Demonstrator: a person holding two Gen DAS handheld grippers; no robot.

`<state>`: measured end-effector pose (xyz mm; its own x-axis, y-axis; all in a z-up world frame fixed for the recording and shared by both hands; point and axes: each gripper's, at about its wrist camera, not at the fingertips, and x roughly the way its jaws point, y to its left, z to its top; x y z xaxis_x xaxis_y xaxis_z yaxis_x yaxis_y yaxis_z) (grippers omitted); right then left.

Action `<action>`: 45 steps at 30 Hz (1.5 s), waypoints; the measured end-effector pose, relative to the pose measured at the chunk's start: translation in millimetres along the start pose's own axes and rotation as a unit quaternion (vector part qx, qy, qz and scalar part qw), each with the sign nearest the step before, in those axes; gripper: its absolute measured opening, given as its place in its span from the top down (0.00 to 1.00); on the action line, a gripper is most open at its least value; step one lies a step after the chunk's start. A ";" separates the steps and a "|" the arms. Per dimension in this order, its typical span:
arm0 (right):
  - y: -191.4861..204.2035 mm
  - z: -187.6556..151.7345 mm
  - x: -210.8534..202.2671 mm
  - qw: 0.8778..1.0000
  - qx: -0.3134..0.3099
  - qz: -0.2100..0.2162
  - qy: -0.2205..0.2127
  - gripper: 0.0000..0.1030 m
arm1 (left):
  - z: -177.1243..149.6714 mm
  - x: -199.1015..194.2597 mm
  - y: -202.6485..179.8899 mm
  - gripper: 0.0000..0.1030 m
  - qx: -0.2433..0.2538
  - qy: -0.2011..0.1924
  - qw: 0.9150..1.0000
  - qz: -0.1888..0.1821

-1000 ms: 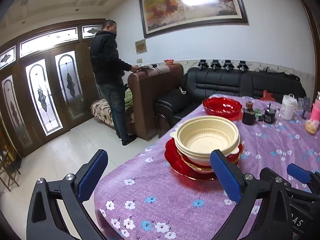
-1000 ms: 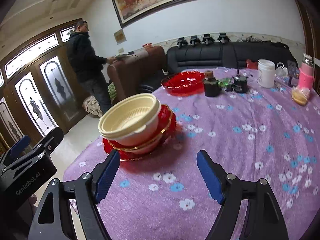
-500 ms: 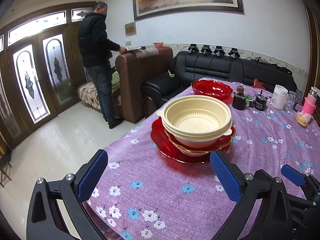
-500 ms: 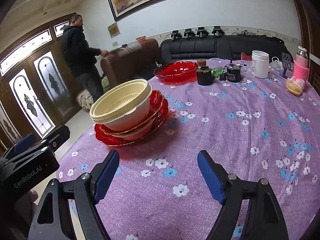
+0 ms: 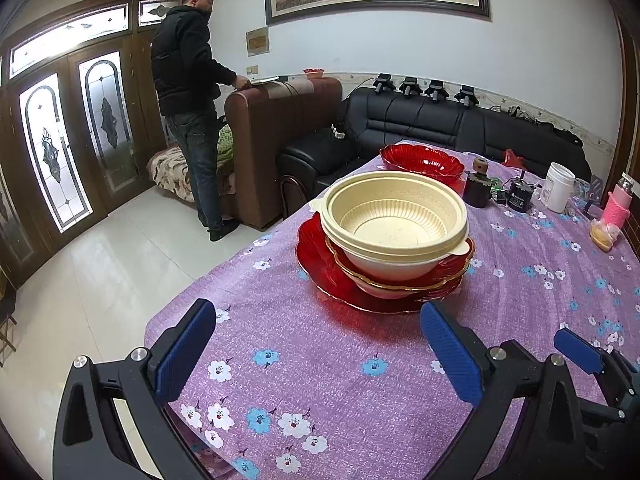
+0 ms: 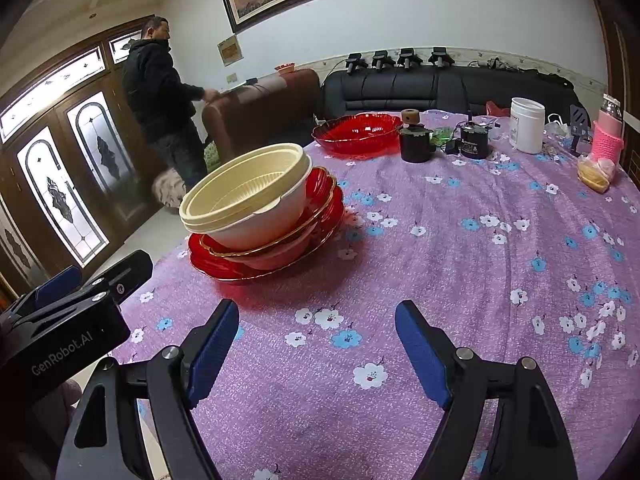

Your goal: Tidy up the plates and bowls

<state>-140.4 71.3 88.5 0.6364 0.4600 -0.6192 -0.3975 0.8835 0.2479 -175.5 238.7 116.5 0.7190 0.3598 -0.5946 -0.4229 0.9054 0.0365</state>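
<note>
A cream plastic bowl (image 5: 394, 222) (image 6: 248, 196) sits on top of a stack: a gold-rimmed red dish, then a large red plate (image 5: 320, 268) (image 6: 224, 264), on the purple flowered tablecloth. A separate red scalloped bowl (image 5: 422, 162) (image 6: 356, 134) stands farther back. My left gripper (image 5: 318, 350) is open and empty, just in front of the stack. My right gripper (image 6: 316, 344) is open and empty, in front and to the right of the stack. The left gripper's body (image 6: 68, 320) shows at the left of the right wrist view.
At the table's back stand a dark jar (image 6: 416, 140), a small black device (image 6: 474, 140), a white canister (image 6: 527, 125), a pink-sleeved bottle (image 6: 608, 136) and a bagged bun (image 6: 596, 172). The table edge (image 5: 224, 268) drops off left. A man (image 5: 188, 92) stands by the sofas.
Both grippers have risen and tilted down, so the stack sits lower and more central in view. Both stay open. The stack has not moved.
</note>
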 end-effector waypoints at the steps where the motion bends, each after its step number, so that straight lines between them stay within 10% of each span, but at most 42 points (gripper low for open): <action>1: 0.5 -0.1 0.8 1.000 -0.001 0.000 0.001 0.18 | 0.3 1.1 0.4 0.01 0.000 0.001 1.000 -0.001; 45: 13.6 -3.9 6.7 1.000 -0.015 -0.008 0.016 0.17 | -9.7 16.4 -1.4 0.01 -0.012 0.035 0.998 -0.046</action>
<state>-144.1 86.1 84.9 0.6210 0.4423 -0.6471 -0.4074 0.8874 0.2156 -168.4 241.1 98.9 0.7153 0.2570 -0.6499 -0.3699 0.9282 -0.0401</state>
